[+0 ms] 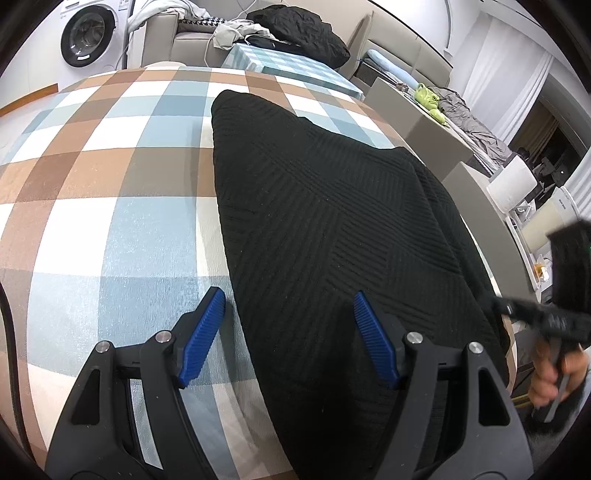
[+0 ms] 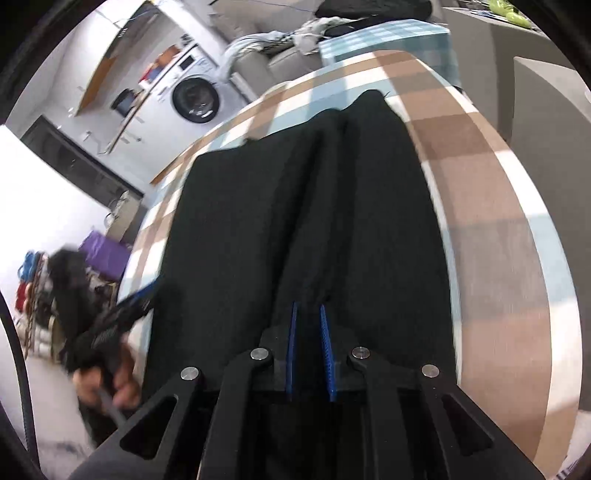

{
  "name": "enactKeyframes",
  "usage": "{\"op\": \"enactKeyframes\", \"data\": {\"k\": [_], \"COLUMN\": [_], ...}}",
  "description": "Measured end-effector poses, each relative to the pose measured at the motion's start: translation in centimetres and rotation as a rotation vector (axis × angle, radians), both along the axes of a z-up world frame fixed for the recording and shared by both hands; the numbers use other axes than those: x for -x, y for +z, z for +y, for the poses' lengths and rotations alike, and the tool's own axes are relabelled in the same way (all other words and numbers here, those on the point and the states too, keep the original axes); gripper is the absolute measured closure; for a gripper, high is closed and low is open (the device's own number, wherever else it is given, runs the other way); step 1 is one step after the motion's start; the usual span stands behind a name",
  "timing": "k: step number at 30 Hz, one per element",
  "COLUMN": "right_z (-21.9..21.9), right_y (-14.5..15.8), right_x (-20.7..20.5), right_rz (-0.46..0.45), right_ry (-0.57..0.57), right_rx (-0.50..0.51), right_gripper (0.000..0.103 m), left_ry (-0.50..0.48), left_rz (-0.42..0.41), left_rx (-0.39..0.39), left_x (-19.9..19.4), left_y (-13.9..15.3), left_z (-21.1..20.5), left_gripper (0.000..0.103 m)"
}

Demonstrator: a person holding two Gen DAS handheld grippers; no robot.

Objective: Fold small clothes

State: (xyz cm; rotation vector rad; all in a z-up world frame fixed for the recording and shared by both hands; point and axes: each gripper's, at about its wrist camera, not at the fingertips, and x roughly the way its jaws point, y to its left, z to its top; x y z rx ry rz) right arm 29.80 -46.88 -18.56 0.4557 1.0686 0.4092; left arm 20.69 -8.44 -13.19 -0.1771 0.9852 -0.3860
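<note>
Left wrist view: you look down your left gripper (image 1: 290, 308) at a black ribbed garment (image 1: 325, 221) spread on the checked tablecloth (image 1: 92, 184).
Left fingers: your blue pads (image 1: 201, 339) stand wide apart; one rests over bare cloth, the other over the garment's near edge, and nothing is pinched between them.
Garment: it lies flat, folded into a long tapering shape whose far corner points toward the washing machine (image 1: 88, 35) side of the room; its left edge runs straight up between your left fingers.
Right hand in this view: your right hand (image 1: 554, 373) shows at the far right edge, blurred, wrapped around its gripper's handle beside the table's edge.
Right wrist view: your right gripper (image 2: 307, 308) points down over the same garment (image 2: 258, 221), which fills the middle of the picture.
Right fingers: the blue pads (image 2: 327, 354) stand narrow, nearly together, and a small bunch of black fabric gathers at their tips; you hold a pinch of the garment.
Left hand in this view: your left hand (image 2: 107, 384) shows at the left, blurred, gripping its handle.
Background: a pile of dark clothes (image 1: 299, 29) sits beyond the table on a second checked surface.
</note>
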Motion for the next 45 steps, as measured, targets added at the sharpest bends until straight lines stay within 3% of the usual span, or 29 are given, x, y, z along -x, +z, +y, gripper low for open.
{"op": "enactKeyframes", "data": {"k": [6,12,15,17,19,22,30,40,45], "right_z": [-0.5,-0.1,0.0,-0.1,0.0,-0.2,1.2,6.0,4.9], "right_y": [-0.6,0.0,-1.0,-0.9,-0.6,-1.0,-0.9,-1.5,-1.5], "right_x": [4.3,5.5,5.4,5.5,5.6,6.0,5.6,4.1,2.4], "right_rz": [0.032,-0.06,-0.009,-0.009,-0.018,-0.01,-0.013,-0.02,-0.015], "right_ry": [0.014,0.026,0.014,0.012,0.024,0.034,0.055,0.193,0.194], "right_rx": [0.025,0.0,0.086,0.067,0.062,0.051,0.069,0.004,-0.012], "right_gripper": [0.089,0.098,0.097,0.092,0.082,0.081,0.076,0.076,0.07], "left_ry": [-0.011,-0.007,-0.003,0.0,0.02,0.021,0.036,0.109,0.116], "left_rz": [0.001,-0.005,-0.012,-0.018,-0.028,-0.033,-0.076,-0.076,-0.049], "left_rx": [-0.01,-0.007,-0.003,-0.004,-0.013,0.02,-0.005,-0.019,-0.005], "left_x": [0.3,0.4,0.1,-0.1,-0.4,-0.8,-0.5,-0.2,0.1], "left_y": [0.0,0.0,-0.1,-0.1,-0.2,-0.2,0.6,0.8,1.0], "left_z": [-0.1,-0.2,-0.3,-0.5,-0.6,-0.4,1.1,7.0,7.8], "left_gripper": [0.033,0.033,0.034,0.042,0.065,0.083,0.095,0.095,0.088]}}
